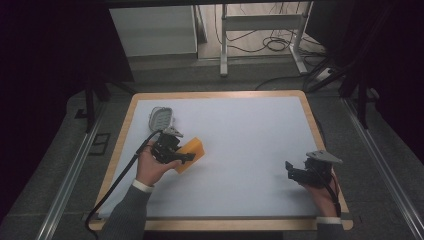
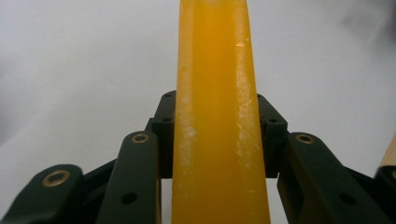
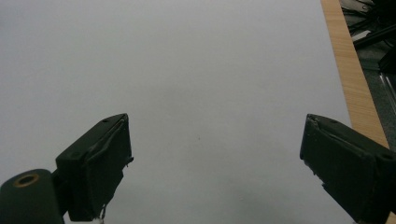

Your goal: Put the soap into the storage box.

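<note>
The orange block (image 1: 191, 154) sat clamped in my left tool (image 1: 186, 156), over the left half of the bench (image 1: 250, 135), roughly midway between its far and near edges. In the left gripper view the block (image 2: 217, 121) ran straight up between the two black jaws, which pressed on both its sides, its narrow face pale and scuffed along the edges. My left hand (image 1: 152, 167) held that tool from the near-left side, its cable trailing off over the near-left corner.

Just beyond the block, toward the far-left corner, lay a small grey oval object (image 1: 161, 118); I could not tell what it was. It was near the tool but apart from it.

My right tool (image 1: 289, 170) was by the near-right corner, held in my right hand (image 1: 320, 192), jaws spread wide with nothing between them. In the right gripper view the tool (image 3: 215, 154) showed bare white surface between the pads, and the wooden right edge (image 3: 350, 79) ran close beside the outer jaw.

The middle and the far-right part of the bench lay open.
</note>
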